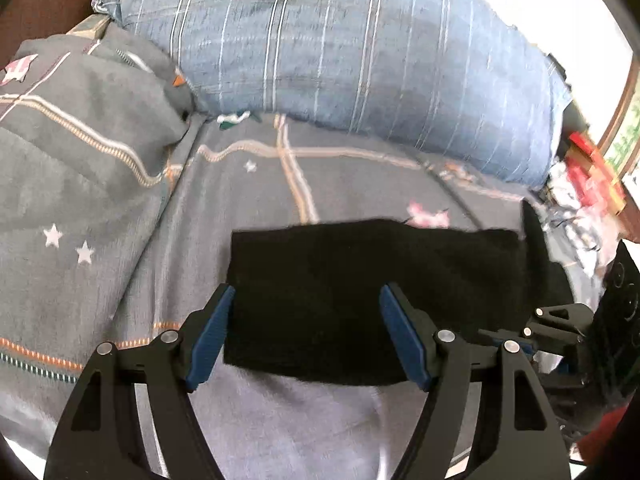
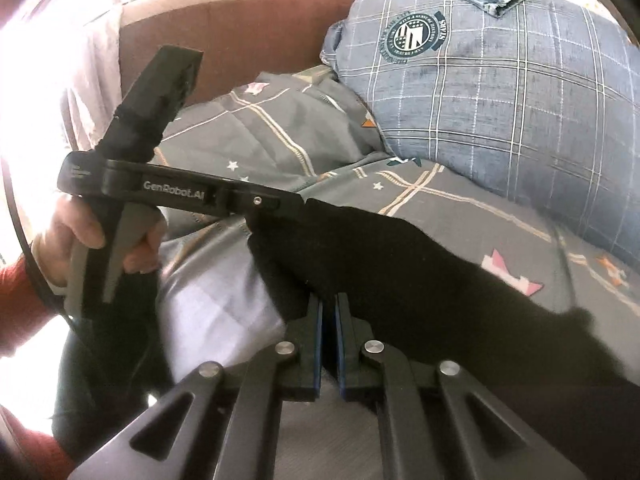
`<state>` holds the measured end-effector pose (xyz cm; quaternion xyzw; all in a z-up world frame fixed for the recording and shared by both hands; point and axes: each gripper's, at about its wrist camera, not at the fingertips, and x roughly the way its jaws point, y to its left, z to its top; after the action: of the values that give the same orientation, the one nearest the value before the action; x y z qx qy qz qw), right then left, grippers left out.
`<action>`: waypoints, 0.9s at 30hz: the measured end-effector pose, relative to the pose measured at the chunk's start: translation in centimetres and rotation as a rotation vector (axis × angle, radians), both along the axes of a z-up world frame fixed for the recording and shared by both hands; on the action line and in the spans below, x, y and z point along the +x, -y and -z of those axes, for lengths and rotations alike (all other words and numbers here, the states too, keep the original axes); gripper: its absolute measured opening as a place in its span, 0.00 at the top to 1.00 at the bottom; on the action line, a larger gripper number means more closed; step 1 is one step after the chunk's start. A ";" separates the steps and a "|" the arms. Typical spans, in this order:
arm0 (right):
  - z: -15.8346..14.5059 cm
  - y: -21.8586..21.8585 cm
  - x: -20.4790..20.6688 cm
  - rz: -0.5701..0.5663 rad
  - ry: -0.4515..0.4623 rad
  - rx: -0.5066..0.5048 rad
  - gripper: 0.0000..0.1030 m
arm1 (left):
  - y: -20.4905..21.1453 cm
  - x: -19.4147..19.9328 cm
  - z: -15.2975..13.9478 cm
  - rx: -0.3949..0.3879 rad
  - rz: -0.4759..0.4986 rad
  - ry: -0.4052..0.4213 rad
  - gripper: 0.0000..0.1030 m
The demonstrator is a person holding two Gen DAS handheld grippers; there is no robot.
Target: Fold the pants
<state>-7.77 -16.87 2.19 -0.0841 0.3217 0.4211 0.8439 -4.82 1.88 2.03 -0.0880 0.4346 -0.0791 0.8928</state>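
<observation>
Black pants (image 1: 360, 300) lay on the bed (image 1: 320, 184) below the plaid pillow (image 1: 340, 60), already a compact rectangle; left hand-held gripper (image 1: 306, 336) hovered released over them, right hand-held gripper (image 2: 329, 332) pinched their near edge, so further folding likely remained.

Matt black cloth pants (image 1: 360, 300) lie on soft grey printed bedsheet (image 1: 340, 184).

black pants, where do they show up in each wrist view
Left wrist: the black fabric pants lie lower centre, between the open left gripper fingers.
Right wrist: they run from centre to lower right, an edge in the shut right gripper.
Shared landmark: blue plaid crested pillow.
</observation>
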 end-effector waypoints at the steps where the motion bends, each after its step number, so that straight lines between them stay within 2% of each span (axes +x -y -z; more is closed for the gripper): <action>1: 1.0 -0.5 0.1 0.004 -0.018 -0.021 0.96 | 0.0 0.2 0.6 0.014 -0.010 -0.021 0.28; 4: 3.4 -1.2 0.3 0.021 -0.053 -0.046 0.94 | -0.7 0.5 1.7 0.004 -0.042 -0.069 0.28; 7: 3.2 -0.5 0.4 0.032 -0.085 -0.006 0.88 | -1.1 -0.1 0.4 -0.005 -0.068 -0.039 0.28; 11: 1.3 2.6 0.5 0.076 -0.087 0.028 0.67 | -0.3 -0.8 -2.7 0.028 -0.068 0.051 0.28; 12: 0.8 3.8 0.6 0.100 -0.080 0.037 0.65 | 0.2 -0.6 -3.2 0.030 -0.056 0.063 0.28; 14: -0.1 6.9 0.9 0.174 -0.061 0.040 0.64 | 1.9 0.1 -4.0 0.021 -0.003 0.074 0.28; 16: -0.8 10.3 1.6 0.274 -0.045 0.016 0.57 | 3.4 0.8 -4.0 0.002 0.047 0.070 0.28; 22: -2.3 20.3 5.4 0.598 0.001 -0.047 0.49 | 10.8 3.0 -1.9 -0.005 0.208 0.021 0.28; 23: -2.4 21.8 6.1 0.643 0.009 -0.051 0.44 | 12.0 3.3 -1.5 -0.012 0.227 0.008 0.28; 24: -2.5 23.2 6.8 0.688 0.009 -0.053 0.35 | 12.6 3.3 -1.3 -0.020 0.239 -0.001 0.28; 25: -2.3 25.0 7.6 0.733 -0.008 -0.052 0.32 | 13.3 3.5 -1.0 -0.029 0.253 -0.011 0.28; 27: -1.4 28.0 9.3 0.809 -0.055 -0.052 0.32 | 14.8 3.9 -0.2 -0.033 0.273 -0.034 0.28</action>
<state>1.55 -44.91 3.64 0.0394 0.3617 0.0488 0.9302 -0.95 -12.90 2.22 -0.0438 0.4564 -0.2054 0.8646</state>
